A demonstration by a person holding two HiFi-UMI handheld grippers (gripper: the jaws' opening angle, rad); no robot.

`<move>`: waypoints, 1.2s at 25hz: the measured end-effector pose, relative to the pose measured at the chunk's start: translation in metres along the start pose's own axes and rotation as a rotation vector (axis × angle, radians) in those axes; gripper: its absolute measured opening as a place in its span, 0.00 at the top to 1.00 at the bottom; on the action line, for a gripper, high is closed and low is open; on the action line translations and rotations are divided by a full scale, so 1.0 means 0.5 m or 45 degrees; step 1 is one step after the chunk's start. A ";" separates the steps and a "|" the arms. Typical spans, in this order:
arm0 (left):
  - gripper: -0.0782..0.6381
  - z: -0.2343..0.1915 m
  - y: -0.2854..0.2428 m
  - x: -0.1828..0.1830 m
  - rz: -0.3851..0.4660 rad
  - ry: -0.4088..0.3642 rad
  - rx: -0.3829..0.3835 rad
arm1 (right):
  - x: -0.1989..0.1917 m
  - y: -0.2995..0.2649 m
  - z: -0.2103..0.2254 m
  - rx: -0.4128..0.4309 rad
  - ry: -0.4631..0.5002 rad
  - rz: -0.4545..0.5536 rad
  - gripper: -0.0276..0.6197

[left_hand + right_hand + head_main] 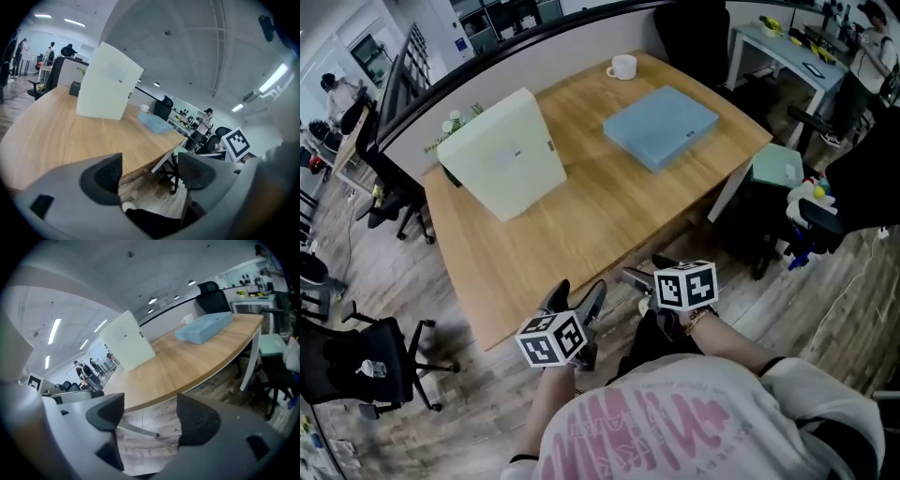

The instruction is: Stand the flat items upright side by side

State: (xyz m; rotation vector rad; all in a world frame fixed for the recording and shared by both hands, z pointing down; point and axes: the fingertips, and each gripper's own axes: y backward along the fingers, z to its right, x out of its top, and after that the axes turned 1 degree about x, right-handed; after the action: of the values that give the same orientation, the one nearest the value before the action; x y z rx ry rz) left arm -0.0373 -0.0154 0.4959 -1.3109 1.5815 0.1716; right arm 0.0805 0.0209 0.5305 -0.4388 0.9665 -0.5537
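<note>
Hands: my left gripper point(578, 298) and right gripper point(643, 272) hover off the table point(609, 211) edge, jaws wide, empty.
Boxes: two, cream box point(502, 155) and blue box point(661, 127).

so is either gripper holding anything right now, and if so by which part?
Nothing is held. The left gripper and right gripper both have their jaws apart with nothing between them.

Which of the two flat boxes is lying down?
The blue box, near the white cup, lies flat on its broad face. The cream box to its left in the head view stands on edge.
</note>
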 end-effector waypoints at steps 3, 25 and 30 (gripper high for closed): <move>0.38 0.046 -0.047 0.026 0.044 0.013 -0.033 | 0.044 0.036 0.083 -0.034 -0.122 0.106 0.41; 0.41 0.295 -0.474 0.236 0.222 0.051 -0.050 | 0.423 0.133 0.495 -0.014 -0.096 0.263 0.44; 0.41 0.293 -0.513 0.240 0.159 0.023 -0.053 | 0.429 0.127 0.523 0.003 -0.141 0.261 0.44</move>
State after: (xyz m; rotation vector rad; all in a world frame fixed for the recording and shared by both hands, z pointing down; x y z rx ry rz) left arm 0.2683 -0.0981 0.4575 -1.2491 1.6841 0.2722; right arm 0.4176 -0.0350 0.4865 -0.3594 0.8926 -0.3413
